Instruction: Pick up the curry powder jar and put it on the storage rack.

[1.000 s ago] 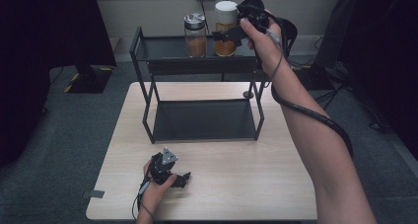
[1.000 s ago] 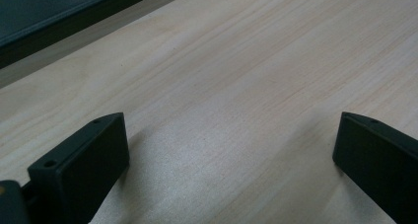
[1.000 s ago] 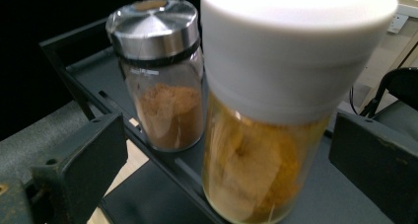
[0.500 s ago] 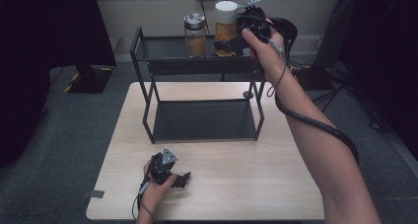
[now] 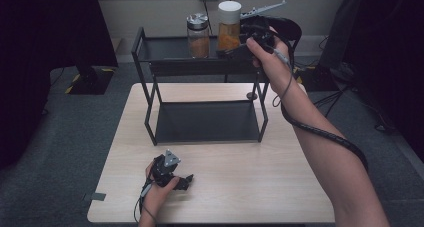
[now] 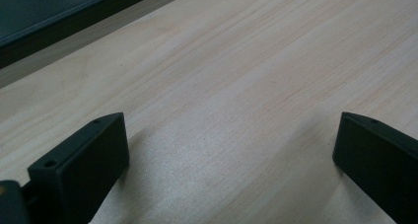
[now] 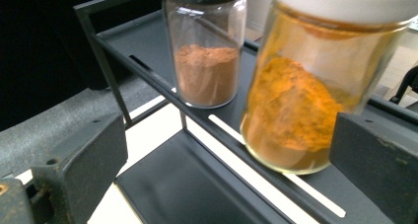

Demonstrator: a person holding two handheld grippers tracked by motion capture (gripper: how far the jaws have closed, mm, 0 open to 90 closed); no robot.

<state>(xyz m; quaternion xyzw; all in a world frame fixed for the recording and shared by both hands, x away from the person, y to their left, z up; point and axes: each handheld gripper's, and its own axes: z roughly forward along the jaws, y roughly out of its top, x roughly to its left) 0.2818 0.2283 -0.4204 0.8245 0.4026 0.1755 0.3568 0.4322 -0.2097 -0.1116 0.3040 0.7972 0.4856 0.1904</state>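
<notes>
From above, on the far top shelf of the black rack (image 5: 150, 62), the white-lidded jar (image 5: 229, 27) of orange powder stands upright, long axis vertical, just right of the brown-powder jar (image 5: 198, 35). Beside it the right gripper (image 5: 239, 49) is held up by a hand. Near the table's (image 5: 280, 187) front edge, the left gripper (image 5: 187, 181) rests.

Left gripper view: jaws spread wide over bare wood (image 6: 236, 86).

Right gripper view: jaws parted, the white-lidded jar (image 7: 305, 100) between them, ungripped; the brown-powder jar (image 7: 206, 51) stands farther left.

white-lidded jar (image 7: 315, 95) of orange powder stands upright on the rack's top shelf (image 7: 148, 46).
</notes>
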